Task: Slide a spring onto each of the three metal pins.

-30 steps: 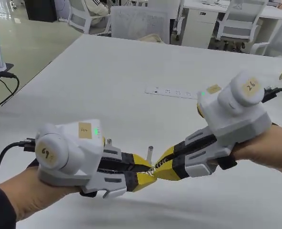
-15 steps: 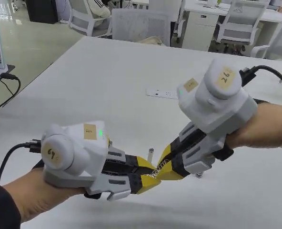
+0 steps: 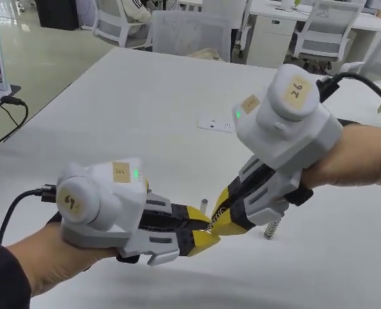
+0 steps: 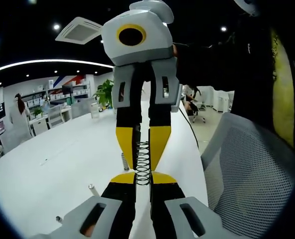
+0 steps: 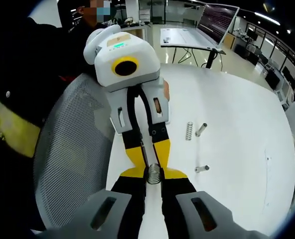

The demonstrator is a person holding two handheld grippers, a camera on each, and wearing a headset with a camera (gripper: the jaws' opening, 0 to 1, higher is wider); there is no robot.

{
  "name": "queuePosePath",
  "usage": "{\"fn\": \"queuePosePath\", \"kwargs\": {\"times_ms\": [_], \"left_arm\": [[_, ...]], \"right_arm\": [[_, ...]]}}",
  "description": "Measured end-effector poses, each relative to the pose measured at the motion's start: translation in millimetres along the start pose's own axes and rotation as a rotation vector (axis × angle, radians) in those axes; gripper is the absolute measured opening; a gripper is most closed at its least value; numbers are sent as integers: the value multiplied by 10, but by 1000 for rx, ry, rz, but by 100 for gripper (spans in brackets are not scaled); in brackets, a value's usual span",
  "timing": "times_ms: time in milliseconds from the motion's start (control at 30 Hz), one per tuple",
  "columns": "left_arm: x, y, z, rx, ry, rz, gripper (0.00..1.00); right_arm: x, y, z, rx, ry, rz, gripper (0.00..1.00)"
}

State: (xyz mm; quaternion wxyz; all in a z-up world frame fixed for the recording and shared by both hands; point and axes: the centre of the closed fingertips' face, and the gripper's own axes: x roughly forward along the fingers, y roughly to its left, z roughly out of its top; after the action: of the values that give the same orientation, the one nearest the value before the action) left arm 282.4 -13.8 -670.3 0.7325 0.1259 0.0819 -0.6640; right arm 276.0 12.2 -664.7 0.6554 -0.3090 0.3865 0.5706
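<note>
A small steel spring point(image 3: 214, 219) hangs a little above the white table point(image 3: 145, 116), held at both ends. My left gripper point(image 3: 208, 237) comes in from the lower left and is shut on one end. My right gripper point(image 3: 223, 221) slants down from the upper right and is shut on the other end. In the left gripper view the spring point(image 4: 143, 165) runs from my left gripper point(image 4: 143, 180) up into the right gripper's yellow tips point(image 4: 142, 144). In the right gripper view I see the spring point(image 5: 154, 174) end-on. A bare pin point(image 3: 203, 206) stands just behind the tips. Another spring point(image 3: 272, 228) stands upright to the right.
A white power strip point(image 3: 216, 123) lies further back on the table. In the right gripper view two bare pins point(image 5: 201, 129) point(image 5: 202, 169) stand beside the standing spring point(image 5: 189, 130). Office chairs point(image 3: 190, 32) line the table's far edge. A black cable point(image 3: 13, 109) trails at the left.
My right gripper has swung left and tilted steeper, its body higher, uncovering the standing spring at the right. Both grippers' tips stay together on the spring by the pin.
</note>
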Motion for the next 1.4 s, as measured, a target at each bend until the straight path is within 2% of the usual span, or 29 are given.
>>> {"fn": "queuePosePath", "kwargs": {"times_ms": [567, 1067, 1133, 1400], "left_arm": [[20, 28, 1, -23, -4, 9, 3], [17, 57, -70, -33, 16, 17, 4], [9, 60, -98, -36, 26, 19, 5], [-70, 99, -116, -50, 23, 34, 9]], "right_arm": [[17, -16, -10, -76, 122, 23, 8], [49, -66, -30, -79, 133, 27, 8], [44, -71, -26, -78, 132, 28, 8], [4, -142, -38, -68, 133, 18, 8]]}}
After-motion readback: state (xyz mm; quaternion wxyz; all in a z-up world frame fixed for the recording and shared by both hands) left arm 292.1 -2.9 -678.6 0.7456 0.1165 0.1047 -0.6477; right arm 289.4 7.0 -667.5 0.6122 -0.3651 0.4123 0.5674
